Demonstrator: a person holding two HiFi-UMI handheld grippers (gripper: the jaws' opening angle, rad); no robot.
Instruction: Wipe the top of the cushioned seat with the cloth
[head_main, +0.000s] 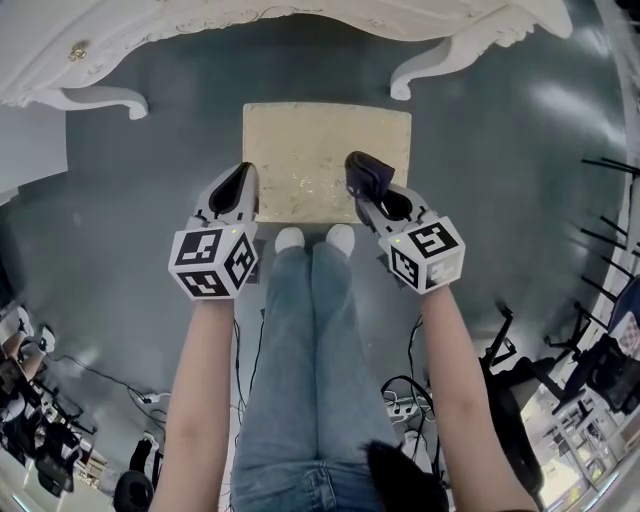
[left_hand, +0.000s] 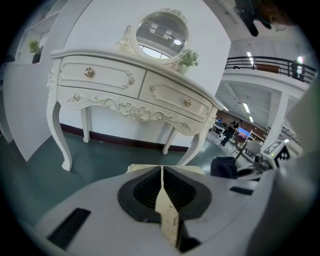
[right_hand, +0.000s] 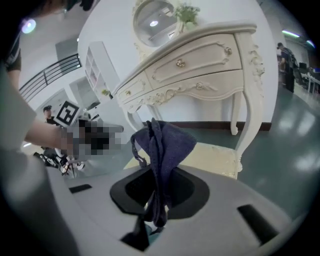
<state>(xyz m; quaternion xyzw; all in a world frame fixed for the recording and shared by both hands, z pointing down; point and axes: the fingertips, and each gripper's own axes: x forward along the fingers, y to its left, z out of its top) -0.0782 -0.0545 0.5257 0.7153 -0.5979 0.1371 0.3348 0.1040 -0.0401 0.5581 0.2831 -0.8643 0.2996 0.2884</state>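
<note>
- cushioned seat (head_main: 310, 150): pale gold rectangular top. It sits on the dark green floor (head_main: 150, 200), just in front of the white dressing table (head_main: 200, 30). Both grippers cover its near edge, and its legs are hidden in the head view.
- cloth (head_main: 368, 178): dark blue and bunched, over the seat's near right corner. It sticks up past the jaw tips. From above it's hard to tell whether it touches the top; it looks just clear of it.
- right gripper (head_main: 365, 188): jaws clamped on the cloth. In the right gripper view the folds (right_hand: 165, 145) hang down into the gap, and the seat is partly hidden behind them.
- left gripper (head_main: 241, 178): jaws pressed together with nothing between them, tips at the seat's near left edge. The left gripper view shows only a thin slit, with a sliver of seat (left_hand: 137, 168) past it.
- shoes (head_main: 315, 238): white toes at the seat's near edge, with the jeans (head_main: 310, 360) below.
- mirror (left_hand: 162, 32): oval, on the dressing table. In the head view the tabletop is cut off at the frame edge.
</note>
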